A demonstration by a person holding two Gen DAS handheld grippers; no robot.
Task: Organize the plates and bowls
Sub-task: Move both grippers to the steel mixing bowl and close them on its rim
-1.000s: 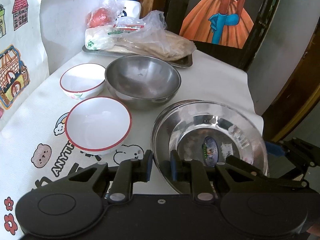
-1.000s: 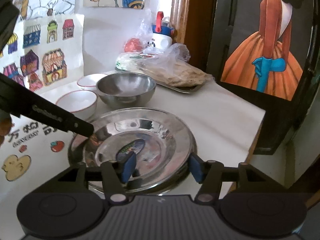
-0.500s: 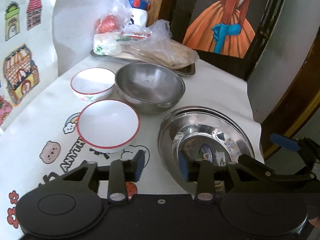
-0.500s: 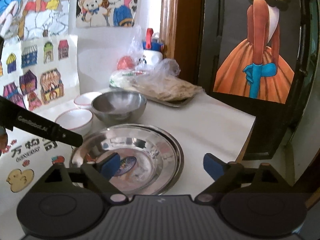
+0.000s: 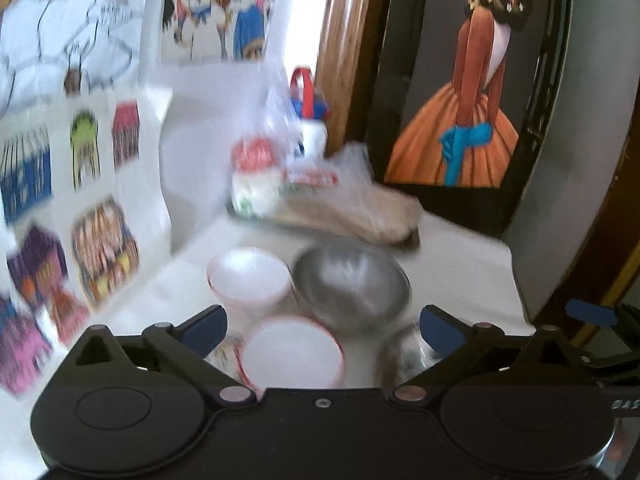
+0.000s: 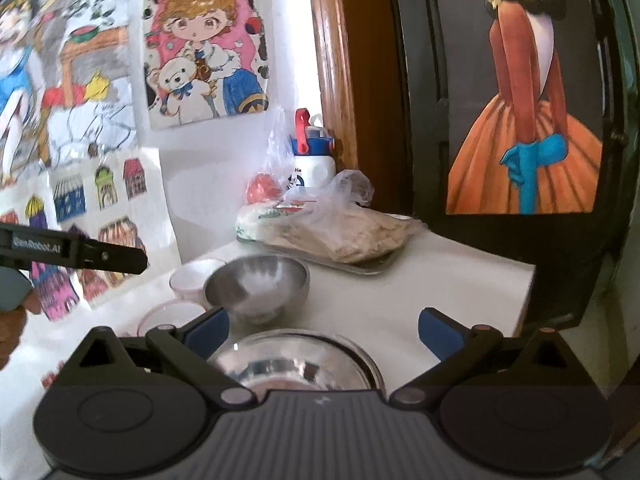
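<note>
"GenRobot.AI" lettering, probably, left gripper (image 6: 132,258)

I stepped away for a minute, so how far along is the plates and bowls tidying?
Nothing looks stacked yet. The steel plate, steel bowl and two red-rimmed white bowls each sit separately on the table. Nothing is in hand: the left gripper and right gripper are both open and empty above the dishes. All the grouping remains.
</note>
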